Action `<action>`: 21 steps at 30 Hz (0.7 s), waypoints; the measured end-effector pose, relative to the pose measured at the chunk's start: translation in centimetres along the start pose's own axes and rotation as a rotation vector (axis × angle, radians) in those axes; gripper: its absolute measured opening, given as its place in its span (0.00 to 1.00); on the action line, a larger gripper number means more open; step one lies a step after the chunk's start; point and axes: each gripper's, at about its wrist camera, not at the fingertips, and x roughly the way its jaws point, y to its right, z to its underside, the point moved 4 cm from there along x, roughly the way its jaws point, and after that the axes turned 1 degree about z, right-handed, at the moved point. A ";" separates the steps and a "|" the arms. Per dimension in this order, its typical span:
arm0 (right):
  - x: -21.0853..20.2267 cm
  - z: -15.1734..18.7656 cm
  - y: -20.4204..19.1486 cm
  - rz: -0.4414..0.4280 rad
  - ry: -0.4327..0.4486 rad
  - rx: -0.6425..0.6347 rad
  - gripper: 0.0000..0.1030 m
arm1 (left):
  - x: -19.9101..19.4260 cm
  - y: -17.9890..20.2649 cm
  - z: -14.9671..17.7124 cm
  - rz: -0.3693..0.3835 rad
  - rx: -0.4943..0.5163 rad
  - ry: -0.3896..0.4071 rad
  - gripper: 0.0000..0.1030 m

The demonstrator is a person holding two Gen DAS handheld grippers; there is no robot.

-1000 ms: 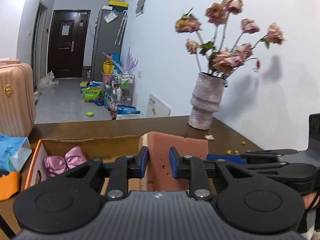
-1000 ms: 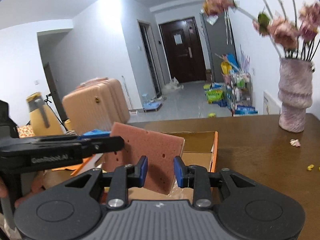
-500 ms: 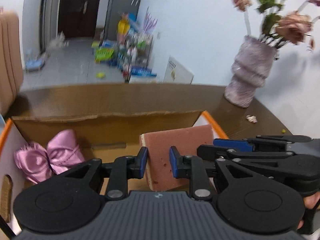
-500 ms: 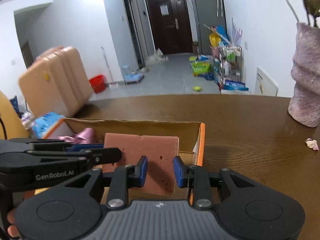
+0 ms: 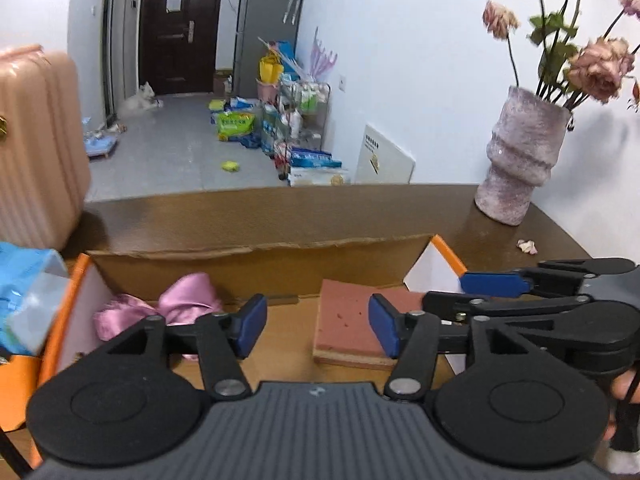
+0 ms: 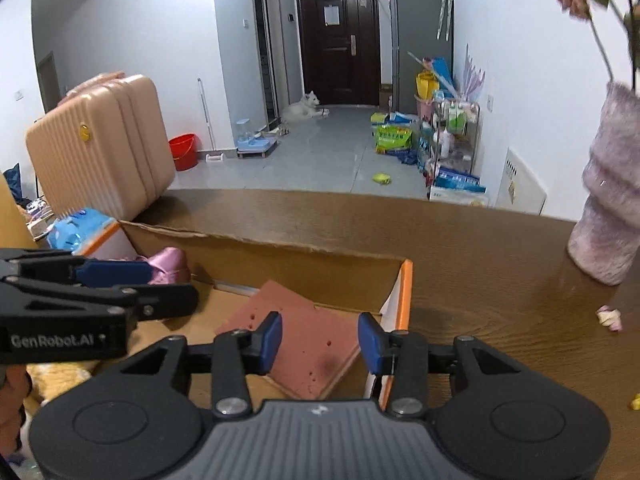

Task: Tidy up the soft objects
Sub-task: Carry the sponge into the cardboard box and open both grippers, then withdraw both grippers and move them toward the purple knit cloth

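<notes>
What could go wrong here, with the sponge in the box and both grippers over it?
1. The sponge lies tilted near the cardboard box orange wall; it may settle askew.
2. Left gripper and right gripper, both opening, hang close together: pulling out could knock them.
3. A withdrawing finger may snag the pink bow.

Both tools are matte black plastic. The left gripper (image 5: pixel 318 326) has blue pads, silver pivot screws, round discs at 4 and 8 o'clock, and a ribbed grey base. The right gripper (image 6: pixel 320 342) matches it. White "GenRobot.AI" lettering marks the left tool's side.
</notes>
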 end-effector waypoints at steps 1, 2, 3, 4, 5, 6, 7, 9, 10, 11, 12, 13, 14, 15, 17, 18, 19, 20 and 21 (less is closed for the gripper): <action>-1.0 -0.3 -0.2 0.003 0.010 -0.005 0.43 | -1.0 0.1 -0.2 -0.005 0.007 0.013 0.60; -2.0 -0.5 -0.3 0.007 0.020 -0.010 0.43 | -1.9 0.3 -0.4 -0.010 0.014 0.024 0.62; -2.8 -0.8 -0.2 0.008 0.027 -0.014 0.44 | -3.2 0.3 -0.6 -0.015 0.023 0.036 0.65; -4.1 -1.0 -0.5 0.011 0.037 -0.020 0.46 | -4.1 0.5 -0.8 -0.019 0.031 0.045 0.69; -5.3 -1.1 -0.7 0.013 0.046 -0.027 0.47 | -5.4 0.5 -1.0 -0.029 0.042 0.058 0.76; -6.3 -1.2 -1.0 0.015 0.055 -0.032 0.53 | -6.9 0.5 -1.1 -0.043 0.051 0.077 0.78; -7.7 -1.2 -1.2 0.018 0.066 -0.038 0.57 | -8.0 0.5 -1.1 -0.055 0.062 0.093 0.78; -10.0 -1.2 -1.7 0.023 0.082 -0.048 0.57 | -10.6 0.5 -1.0 -0.076 0.082 0.113 0.81; -11.3 -1.2 -2.0 0.028 0.090 -0.054 0.57 | -12.0 0.4 -1.0 -0.084 0.083 0.121 0.81; -12.4 -1.2 -2.2 0.030 0.098 -0.058 0.57 | -13.4 0.4 -0.9 -0.092 0.084 0.131 0.82; -13.8 -1.1 -2.5 0.031 0.106 -0.061 0.58 | -15.0 0.4 -0.7 -0.100 0.086 0.143 0.84; -15.2 -1.0 -2.9 0.031 0.116 -0.066 0.60 | -16.1 0.4 -0.5 -0.109 0.086 0.153 0.86; -16.3 -0.9 -3.2 0.029 0.125 -0.071 0.61 | -17.6 0.6 -0.4 -0.119 0.086 0.166 0.88; -17.5 -0.7 -3.7 0.026 0.134 -0.077 0.64 | -19.2 0.7 -0.1 -0.128 0.087 0.184 0.90; -20.3 0.0 -4.8 0.016 0.150 -0.098 0.67 | -21.8 1.0 0.4 -0.134 0.088 0.213 0.93; -21.4 0.4 -5.3 0.012 0.156 -0.108 0.68 | -23.3 1.1 0.8 -0.136 0.086 0.226 0.96; -22.6 0.9 -5.9 0.006 0.161 -0.119 0.69 | -24.8 1.4 1.2 -0.139 0.089 0.241 0.96; -23.8 1.3 -6.4 -0.003 0.166 -0.129 0.70 | -26.2 1.6 1.7 -0.145 0.089 0.254 0.97; -25.0 1.8 -6.8 -0.013 0.170 -0.135 0.72 | -27.7 1.8 2.5 -0.153 0.089 0.265 0.99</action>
